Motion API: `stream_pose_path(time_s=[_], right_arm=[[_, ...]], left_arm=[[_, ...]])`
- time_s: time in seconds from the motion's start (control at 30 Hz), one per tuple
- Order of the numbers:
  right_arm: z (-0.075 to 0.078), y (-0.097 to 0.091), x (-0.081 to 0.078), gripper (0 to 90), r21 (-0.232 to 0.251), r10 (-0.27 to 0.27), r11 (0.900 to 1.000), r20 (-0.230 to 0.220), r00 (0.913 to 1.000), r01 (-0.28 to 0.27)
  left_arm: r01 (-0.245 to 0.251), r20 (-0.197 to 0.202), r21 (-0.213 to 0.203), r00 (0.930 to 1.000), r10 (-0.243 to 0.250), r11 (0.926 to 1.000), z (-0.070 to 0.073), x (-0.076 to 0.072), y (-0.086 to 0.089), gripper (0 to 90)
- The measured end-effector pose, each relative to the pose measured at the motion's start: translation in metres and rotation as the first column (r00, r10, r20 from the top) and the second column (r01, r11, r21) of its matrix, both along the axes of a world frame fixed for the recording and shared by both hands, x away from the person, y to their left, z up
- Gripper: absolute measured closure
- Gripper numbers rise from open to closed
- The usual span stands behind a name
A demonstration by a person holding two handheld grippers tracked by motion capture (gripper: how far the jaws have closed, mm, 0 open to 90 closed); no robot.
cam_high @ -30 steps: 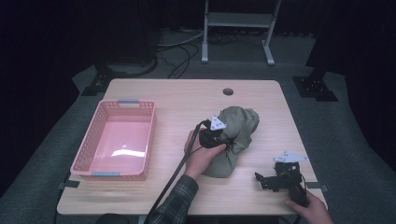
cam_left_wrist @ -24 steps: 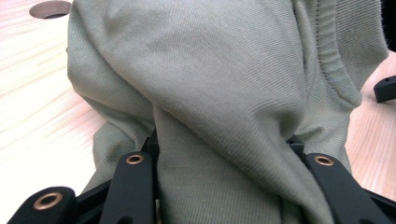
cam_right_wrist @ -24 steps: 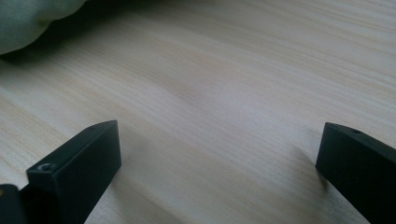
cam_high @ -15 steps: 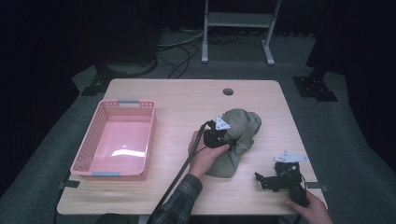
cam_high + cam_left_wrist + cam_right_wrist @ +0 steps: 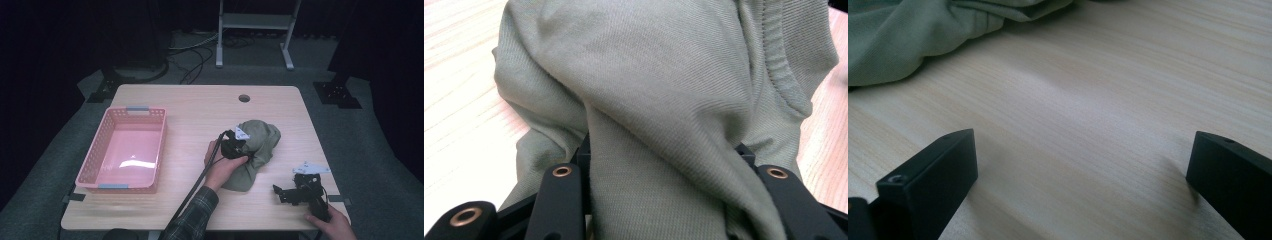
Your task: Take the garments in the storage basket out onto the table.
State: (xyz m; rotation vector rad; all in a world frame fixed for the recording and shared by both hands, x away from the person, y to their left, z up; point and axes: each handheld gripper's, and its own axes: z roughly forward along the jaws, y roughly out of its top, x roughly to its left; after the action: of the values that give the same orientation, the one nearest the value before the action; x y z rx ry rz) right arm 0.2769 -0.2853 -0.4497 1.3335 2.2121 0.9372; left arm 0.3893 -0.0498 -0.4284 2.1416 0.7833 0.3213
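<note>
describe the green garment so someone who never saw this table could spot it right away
On the wooden table, right of the pink basket, lies a crumpled olive-green garment. It is the only soft, bunched thing there, with the left gripper clamped on a fold.

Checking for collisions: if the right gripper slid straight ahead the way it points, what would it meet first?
Probably the crumpled olive-green cloth; between it and the right gripper lies bare light wooden table.
</note>
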Motion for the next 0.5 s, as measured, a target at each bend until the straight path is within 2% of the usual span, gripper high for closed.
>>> stream_pose_path(time_s=[0.3,0.5], right_arm=[[0.0,0.0,0.0,0.0,0.0,0.0,1.0,0.0,1.0,0.0],[0.0,0.0,0.0,0.0,0.0,0.0,1.0,0.0,1.0,0.0]], left_arm=[[0.001,-0.008,0.032,1.0,-0.001,0.9995,-0.0012,0.0015,-0.0034,47.7],[-0.012,-0.018,0.043,0.9997,0.013,0.999,-0.0026,0.0033,-0.0049,41.0]])
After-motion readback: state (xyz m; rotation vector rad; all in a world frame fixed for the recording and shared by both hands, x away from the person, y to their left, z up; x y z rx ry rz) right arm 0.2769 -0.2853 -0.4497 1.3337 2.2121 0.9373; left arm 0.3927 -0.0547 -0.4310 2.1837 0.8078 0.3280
